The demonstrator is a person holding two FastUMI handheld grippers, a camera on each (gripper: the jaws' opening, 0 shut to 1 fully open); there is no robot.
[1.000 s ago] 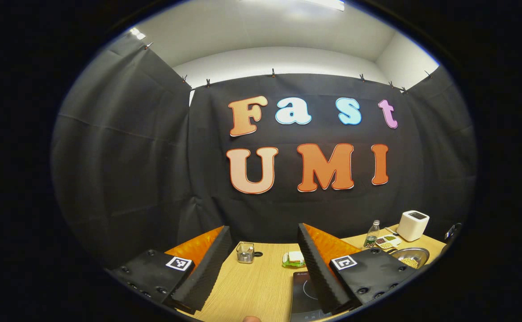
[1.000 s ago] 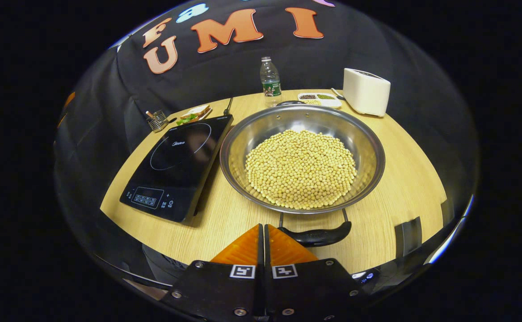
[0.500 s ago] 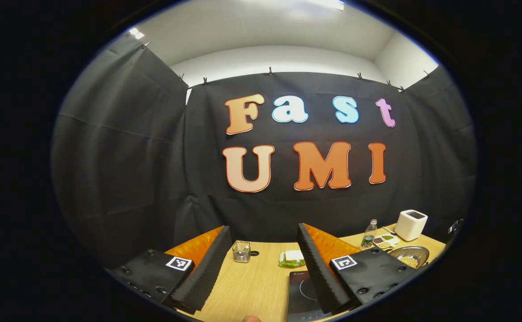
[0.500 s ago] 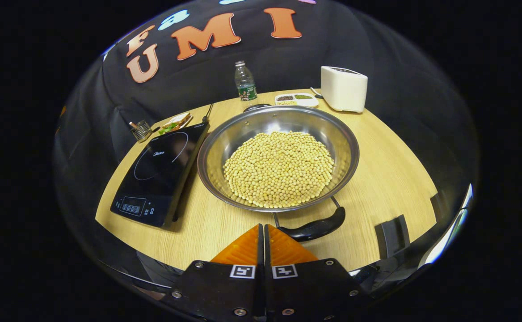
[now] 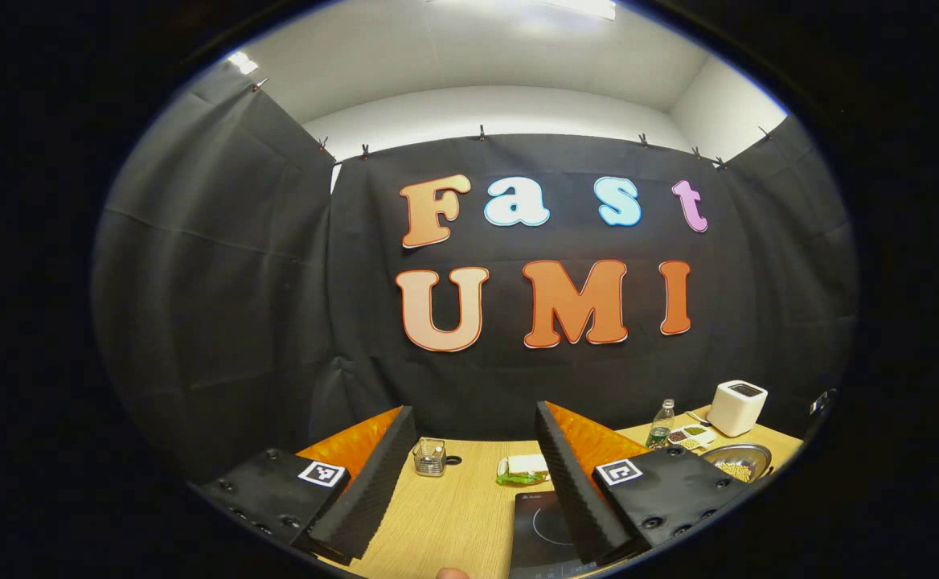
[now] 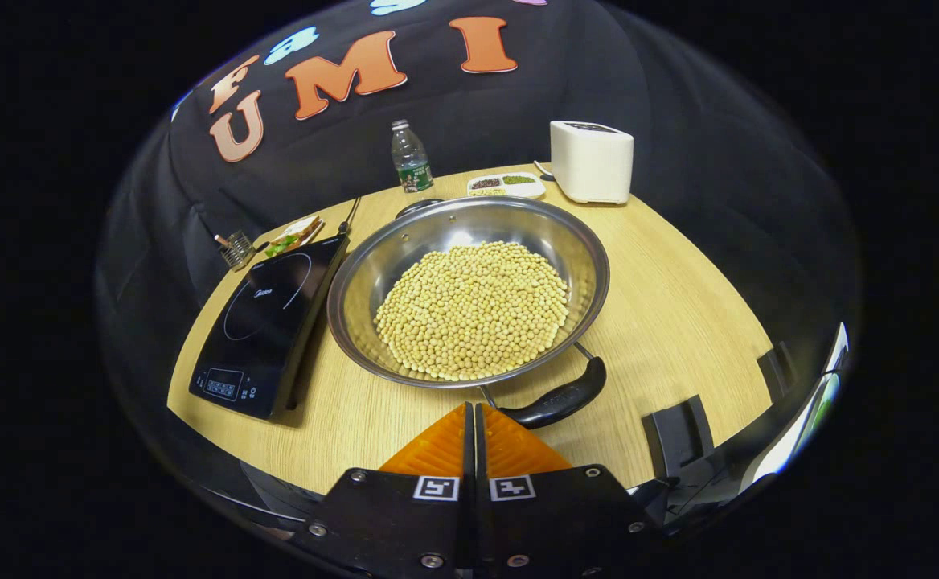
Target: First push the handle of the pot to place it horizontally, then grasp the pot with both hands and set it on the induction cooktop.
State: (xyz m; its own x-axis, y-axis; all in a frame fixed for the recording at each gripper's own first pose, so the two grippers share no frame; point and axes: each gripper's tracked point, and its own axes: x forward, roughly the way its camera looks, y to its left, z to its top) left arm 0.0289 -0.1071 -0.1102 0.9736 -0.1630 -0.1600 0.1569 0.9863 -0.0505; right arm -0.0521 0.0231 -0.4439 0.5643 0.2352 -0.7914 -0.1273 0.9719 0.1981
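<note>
Since a second ago the pot (image 6: pixel 469 289) has slid leftward in the right gripper view, its near handle (image 6: pixel 554 400) now angled up to the right. The right hand-held gripper (image 6: pixel 474 422) is closed on nothing, fingertips just beside that handle. The pot of beans sits on the worktop (image 6: pixel 678 322) beside the induction cooktop (image 6: pixel 264 322). The left hand-held gripper (image 5: pixel 469 466) is held wide open, empty, above the worktop.

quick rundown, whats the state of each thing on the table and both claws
pot: on the table beside the cooktop, full of beans
pot handle: angled, just ahead of the right claw
induction cooktop: bare, nothing on it
water bottle: upright, capped
right claw: shut, empty
left claw: open, empty, raised toward the wall
</note>
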